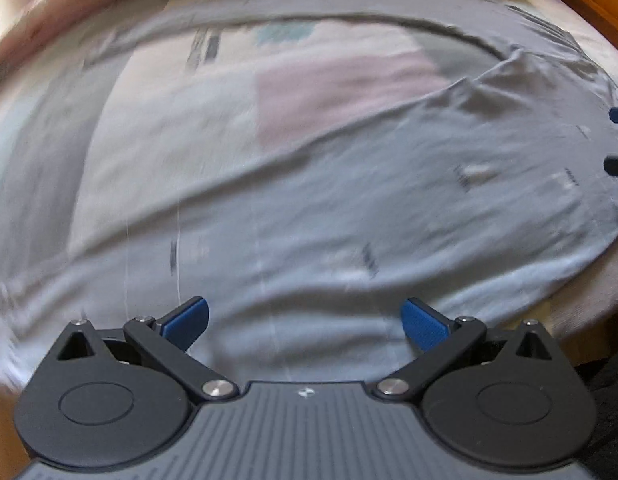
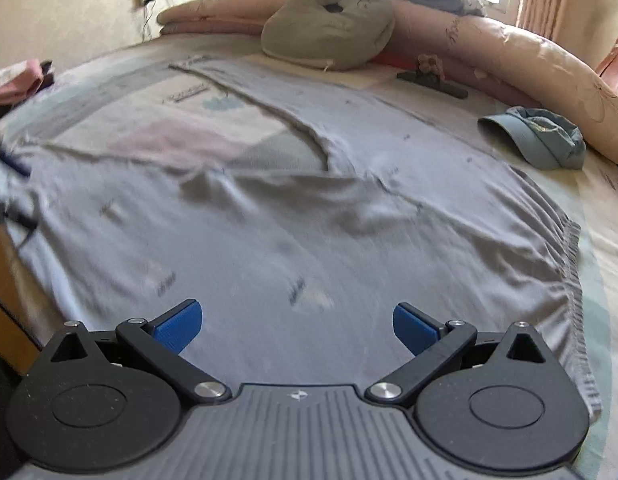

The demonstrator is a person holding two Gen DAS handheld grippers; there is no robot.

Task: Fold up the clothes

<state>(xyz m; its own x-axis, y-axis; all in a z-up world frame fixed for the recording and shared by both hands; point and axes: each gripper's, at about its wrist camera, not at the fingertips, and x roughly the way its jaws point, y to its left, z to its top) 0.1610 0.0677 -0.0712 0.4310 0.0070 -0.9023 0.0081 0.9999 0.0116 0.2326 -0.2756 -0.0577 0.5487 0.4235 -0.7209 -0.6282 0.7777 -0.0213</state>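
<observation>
On the bed, spread across its near half, lies a pair of grey trousers (image 2: 309, 216), the garment to be folded. It is laid out flat in a wide V: the ribbed waistband (image 2: 571, 264) sits toward the bed's right edge in the right wrist view, one leg (image 2: 269, 76) runs off toward the pillows at the head, and the other stretches toward the left edge. Creases bunch around the crotch, but no part of the cloth is doubled over itself, so by my reading the folding proper has not begun; only the spreading-out looks done. What remains, I judge, is everything: bringing one leg over the other, then folding lengthwise.

The left gripper (image 1: 305, 322) hovers over the near edge of the fabric with its blue pads wide apart and nothing between them. The right gripper (image 2: 297, 326) is likewise spread and empty above the cloth by the near edge. The left view is smeared, so fine detail there cannot be told.

Under the trousers the patterned bedsheet (image 2: 181, 120) shows pastel blocks. Beyond the waistband, toward the far right corner, rests a blue cap (image 2: 541, 136), apart from the garment. A grey cushion (image 2: 329, 28) and a rolled pink quilt (image 2: 529, 60) line the head of the bed.
</observation>
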